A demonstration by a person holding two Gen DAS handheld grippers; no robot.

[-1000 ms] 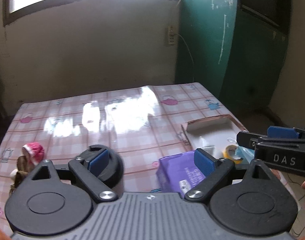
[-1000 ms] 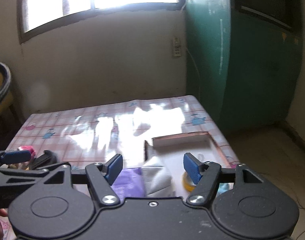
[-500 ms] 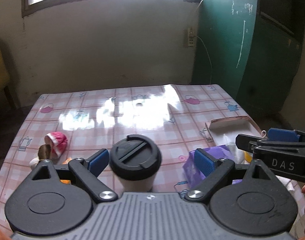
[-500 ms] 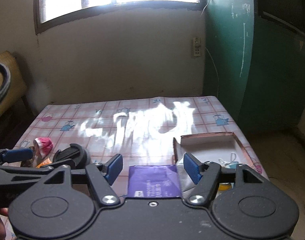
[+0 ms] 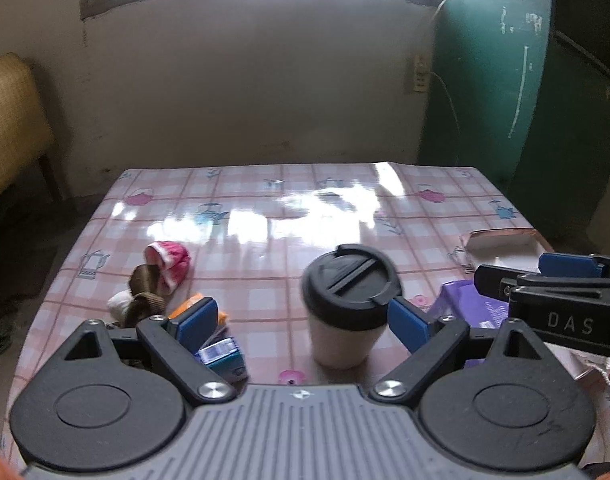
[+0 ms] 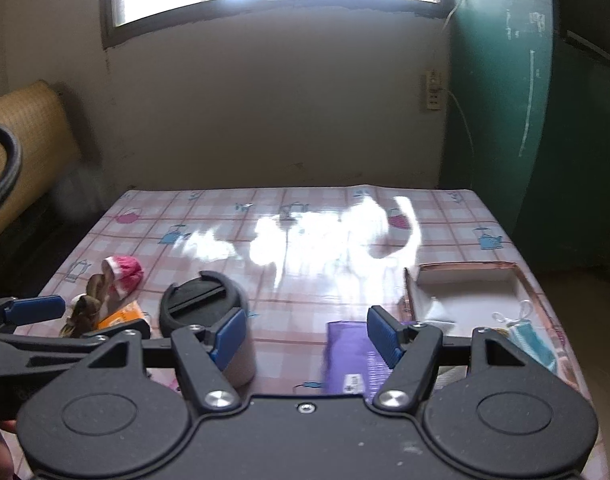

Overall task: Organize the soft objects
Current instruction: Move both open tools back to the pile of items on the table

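A pink-and-white sock [image 5: 169, 258] and a brown sock [image 5: 145, 296] lie bunched at the table's left side, also in the right wrist view as the pink sock [image 6: 123, 270] and brown sock [image 6: 89, 308]. A light-blue face mask [image 6: 533, 340] lies in the shallow cardboard box [image 6: 465, 267] at the right. My left gripper [image 5: 303, 324] is open above the near edge, with nothing held. A white cup with a black lid [image 5: 349, 280] stands just ahead, close to its right finger. My right gripper [image 6: 307, 334] is open over a purple pack [image 6: 353, 356].
An orange packet [image 5: 191, 304] and a blue packet [image 5: 221, 354] lie near the socks. The plaid tablecloth [image 5: 305, 216] shines under the window. A green cabinet [image 6: 545, 120] stands at the far right, a woven chair [image 5: 9, 120] at the left.
Both cameras have swung left across the table. The cup and socks have slid toward the middle of the views, and the box toward the right edge. Both jaws keep the same width.
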